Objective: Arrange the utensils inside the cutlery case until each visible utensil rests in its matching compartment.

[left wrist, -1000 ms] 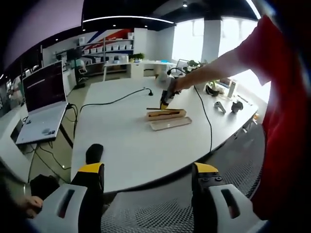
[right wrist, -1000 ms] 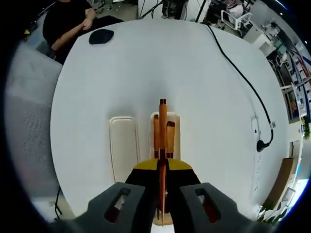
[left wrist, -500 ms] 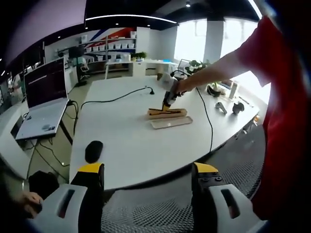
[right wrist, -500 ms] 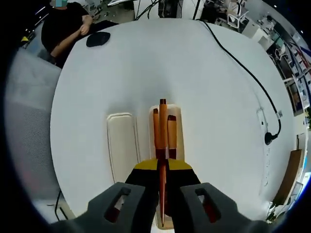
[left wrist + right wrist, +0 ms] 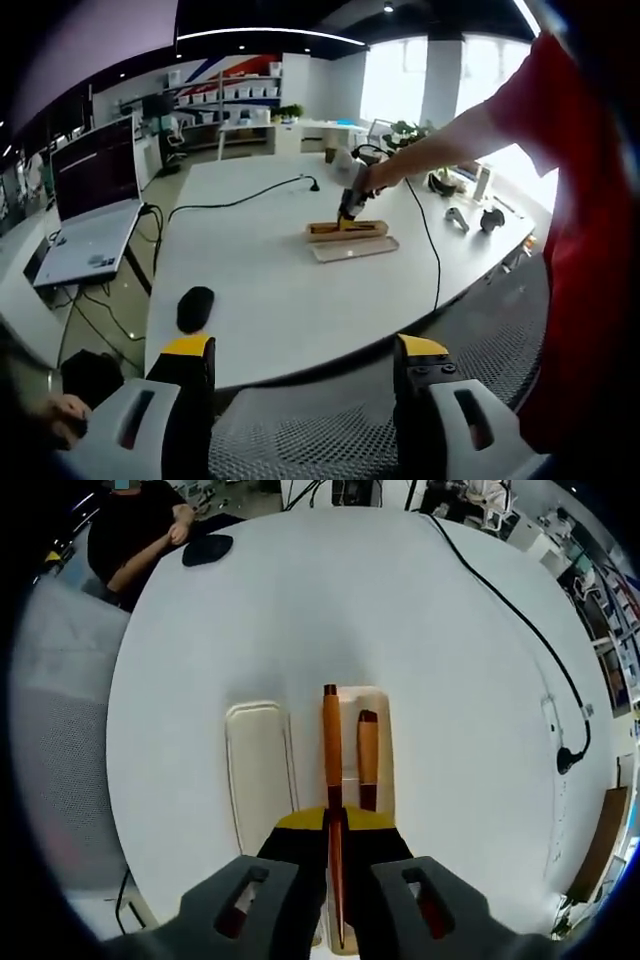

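My right gripper (image 5: 335,880) is shut on a wooden-handled utensil (image 5: 331,740) that points forward over the left side of the open cutlery case (image 5: 385,705). Another wooden-handled utensil (image 5: 368,755) lies in the case just to its right. The cream lid (image 5: 258,770) lies flat on the table left of the case. From far off, in the left gripper view, the case (image 5: 347,231), the lid (image 5: 355,249) and the right gripper (image 5: 350,208) above them sit mid-table. My left gripper (image 5: 305,360) stands open with nothing in it, off the table's near edge.
A black mouse (image 5: 195,305) lies near the table edge, also seen as the mouse (image 5: 208,549) beside a seated person in black (image 5: 140,530). A black cable (image 5: 510,610) crosses the white table. A laptop (image 5: 90,215) stands on a side desk. A mesh chair (image 5: 310,430) is below my left gripper.
The held utensil now sits over the case's left side; the case has slid right under it. The handle seen left of it before no longer shows. The left gripper has barely moved.
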A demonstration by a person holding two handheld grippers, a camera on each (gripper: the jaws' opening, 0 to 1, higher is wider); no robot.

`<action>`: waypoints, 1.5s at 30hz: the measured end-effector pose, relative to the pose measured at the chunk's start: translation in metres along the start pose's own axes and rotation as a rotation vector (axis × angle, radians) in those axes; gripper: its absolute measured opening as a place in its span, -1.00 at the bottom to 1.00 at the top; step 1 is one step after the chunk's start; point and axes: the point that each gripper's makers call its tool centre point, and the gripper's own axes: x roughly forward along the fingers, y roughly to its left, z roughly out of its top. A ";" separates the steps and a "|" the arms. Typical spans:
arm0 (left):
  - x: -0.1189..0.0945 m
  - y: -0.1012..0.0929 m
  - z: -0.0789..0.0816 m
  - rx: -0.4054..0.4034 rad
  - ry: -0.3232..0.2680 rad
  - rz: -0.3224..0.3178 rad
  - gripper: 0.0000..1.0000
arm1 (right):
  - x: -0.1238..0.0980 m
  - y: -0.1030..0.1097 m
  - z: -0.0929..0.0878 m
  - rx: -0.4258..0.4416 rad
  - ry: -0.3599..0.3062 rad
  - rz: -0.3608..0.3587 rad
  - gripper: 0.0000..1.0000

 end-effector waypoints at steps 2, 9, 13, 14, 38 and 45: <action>0.001 0.000 0.000 -0.001 0.002 -0.001 0.50 | 0.001 -0.001 -0.001 0.005 0.005 0.002 -0.97; 0.001 0.000 0.001 0.000 0.000 -0.002 0.50 | 0.001 -0.008 -0.002 0.035 0.006 -0.013 -0.97; 0.001 0.000 0.001 -0.001 -0.002 -0.003 0.50 | -0.001 -0.009 0.001 0.040 -0.008 -0.027 -0.99; 0.001 -0.001 0.001 0.000 -0.002 -0.003 0.50 | -0.001 -0.009 0.001 0.043 -0.007 -0.026 -0.99; -0.002 -0.005 0.028 0.043 -0.063 -0.017 0.49 | -0.022 0.002 -0.008 -0.011 -0.067 -0.080 -0.63; -0.006 -0.008 0.041 0.118 -0.092 -0.049 0.38 | -0.048 0.007 -0.005 -0.050 -0.094 -0.081 -0.43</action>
